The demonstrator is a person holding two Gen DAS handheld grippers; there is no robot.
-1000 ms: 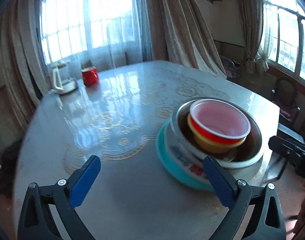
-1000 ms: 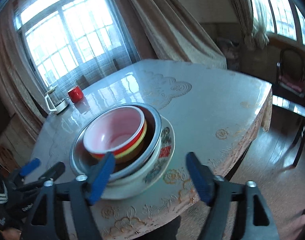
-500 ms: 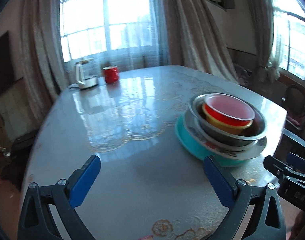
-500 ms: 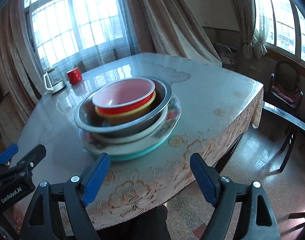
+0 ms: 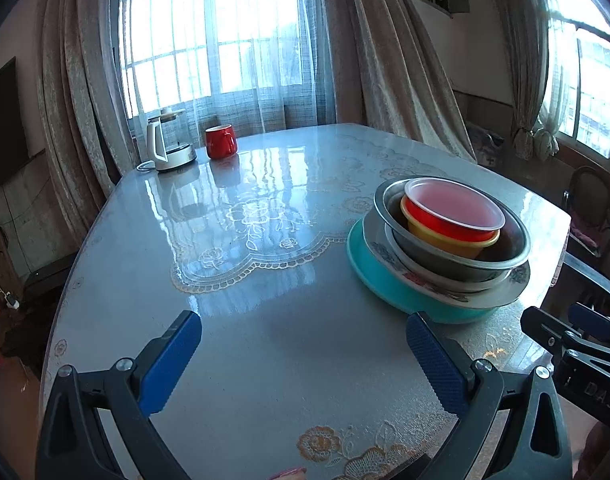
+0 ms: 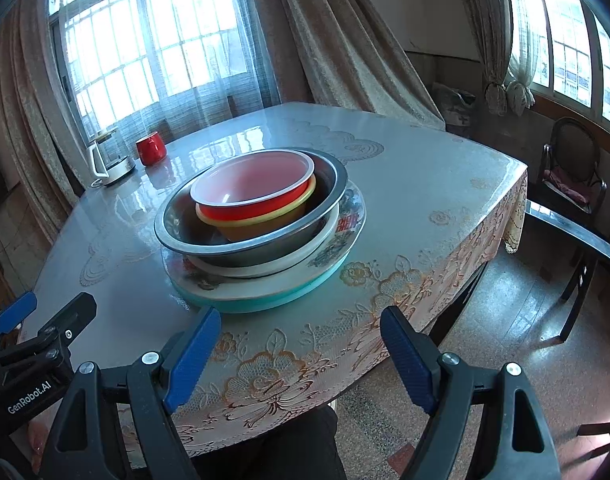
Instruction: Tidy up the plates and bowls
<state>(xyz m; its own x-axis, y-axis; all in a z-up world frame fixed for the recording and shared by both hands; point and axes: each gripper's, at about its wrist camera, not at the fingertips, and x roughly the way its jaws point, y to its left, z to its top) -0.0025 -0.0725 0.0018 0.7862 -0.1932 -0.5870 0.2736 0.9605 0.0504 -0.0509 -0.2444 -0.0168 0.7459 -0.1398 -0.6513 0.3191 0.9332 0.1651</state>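
Observation:
One stack of dishes stands near the table's front edge: a teal plate (image 5: 389, 280) (image 6: 305, 292) at the bottom, a flowered plate (image 6: 345, 232) on it, a white dish, a steel bowl (image 5: 509, 240) (image 6: 177, 232), then a yellow bowl (image 6: 273, 220) and a red bowl (image 5: 445, 224) (image 6: 241, 210) with a pale inside. My left gripper (image 5: 303, 354) is open over bare tablecloth, left of the stack. My right gripper (image 6: 301, 354) is open, back from the table edge, below the stack. Nothing is between either pair of fingers.
A white kettle (image 5: 163, 146) and a red mug (image 5: 221, 142) stand at the table's far corner by the window. The table's edge with its flowered cloth (image 6: 405, 300) drops to a tiled floor. Dark chairs (image 6: 573, 184) stand at the right.
Both grippers have drawn back and down from the stack, which now looks smaller and farther off. Both stay open. The dishes have not moved.

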